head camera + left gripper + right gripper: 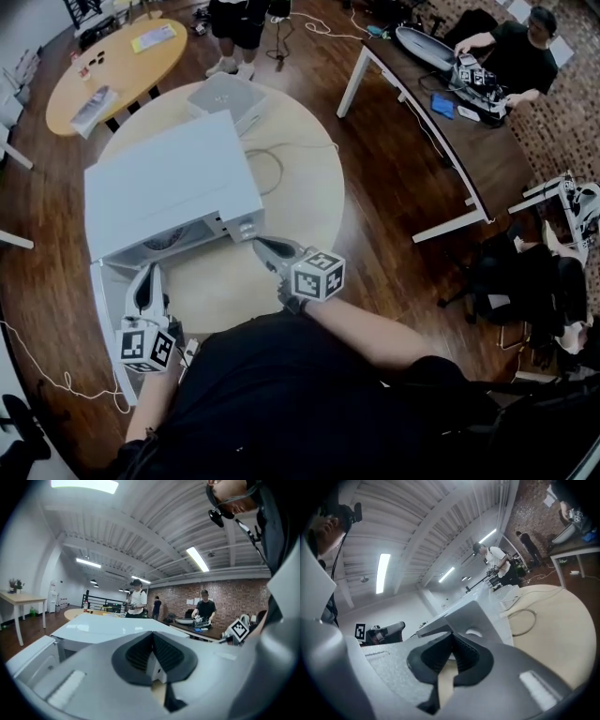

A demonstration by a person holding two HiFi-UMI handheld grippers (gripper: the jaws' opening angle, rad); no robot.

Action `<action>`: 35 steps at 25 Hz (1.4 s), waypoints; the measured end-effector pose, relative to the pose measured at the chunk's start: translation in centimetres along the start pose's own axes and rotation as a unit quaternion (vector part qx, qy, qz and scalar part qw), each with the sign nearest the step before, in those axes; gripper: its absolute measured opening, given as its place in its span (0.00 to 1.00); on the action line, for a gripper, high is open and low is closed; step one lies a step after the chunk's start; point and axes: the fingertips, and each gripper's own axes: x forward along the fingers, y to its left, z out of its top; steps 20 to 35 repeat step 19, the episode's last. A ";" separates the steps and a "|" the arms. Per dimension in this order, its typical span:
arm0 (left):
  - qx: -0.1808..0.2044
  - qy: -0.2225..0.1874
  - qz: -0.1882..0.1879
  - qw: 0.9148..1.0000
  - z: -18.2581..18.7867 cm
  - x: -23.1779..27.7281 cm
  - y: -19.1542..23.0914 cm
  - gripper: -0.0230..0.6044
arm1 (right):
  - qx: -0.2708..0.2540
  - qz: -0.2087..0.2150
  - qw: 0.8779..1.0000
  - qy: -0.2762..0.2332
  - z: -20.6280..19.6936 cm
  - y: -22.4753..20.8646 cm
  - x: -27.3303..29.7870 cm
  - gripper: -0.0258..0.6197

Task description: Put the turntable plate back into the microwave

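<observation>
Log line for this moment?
left gripper: shut, empty | right gripper: shut, empty | microwave: door open, grippers at its front

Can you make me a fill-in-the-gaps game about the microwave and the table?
1. The microwave is coloured ___.
2. It stands on a ___ table.
3. Its door is swung ___.
4. The left gripper and the right gripper both have their jaws ___.
Missing words: white, round, open, shut.
</observation>
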 end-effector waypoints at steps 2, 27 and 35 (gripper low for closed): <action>0.001 -0.003 0.013 1.000 -0.4 -0.5 -0.1 0.04 | 0.017 -0.001 1.000 0.003 -0.9 -0.8 -0.2 0.04; 0.024 -0.008 0.028 0.999 -2.3 2.1 -4.0 0.04 | -0.070 -0.051 0.996 -0.018 1.9 -5.2 -0.9 0.04; 0.024 -0.008 0.028 0.999 -2.3 2.1 -4.0 0.04 | -0.070 -0.051 0.996 -0.018 1.9 -5.2 -0.9 0.04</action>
